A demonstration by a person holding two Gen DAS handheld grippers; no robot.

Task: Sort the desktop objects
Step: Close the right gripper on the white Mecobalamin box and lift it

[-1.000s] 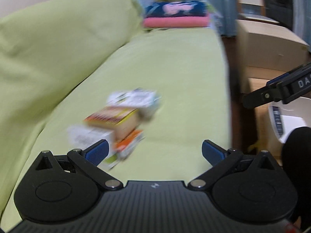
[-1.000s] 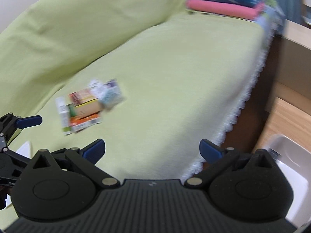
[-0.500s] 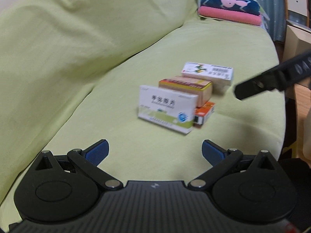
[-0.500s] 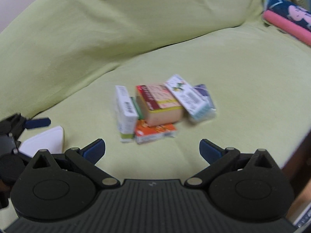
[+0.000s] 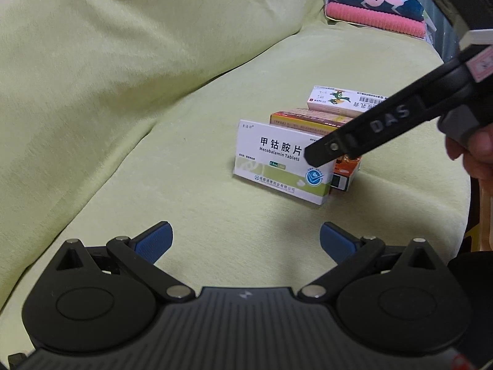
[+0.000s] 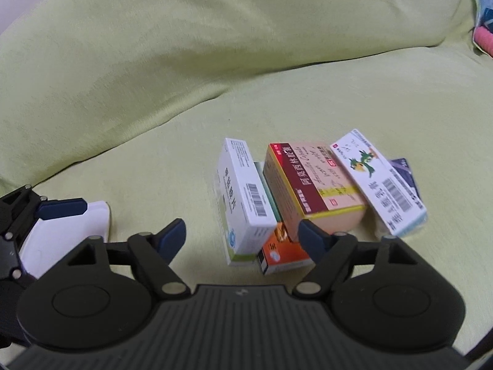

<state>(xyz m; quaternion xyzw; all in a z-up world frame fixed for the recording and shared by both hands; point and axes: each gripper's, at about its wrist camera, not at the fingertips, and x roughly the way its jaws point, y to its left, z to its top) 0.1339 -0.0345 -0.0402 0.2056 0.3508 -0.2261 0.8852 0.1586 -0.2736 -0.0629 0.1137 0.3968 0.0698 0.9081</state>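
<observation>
Green sofa [image 6: 369, 98]; orange box [image 6: 282, 254] mostly hidden; purple box [image 6: 406, 174] perhaps half-covered.

- The yellow-green sofa seat [image 5: 191, 203] carries a tight cluster of medicine boxes [image 6: 295, 197], right of centre.
- Folded pink and navy towels [image 5: 374, 12] lie at its far right end.
</observation>
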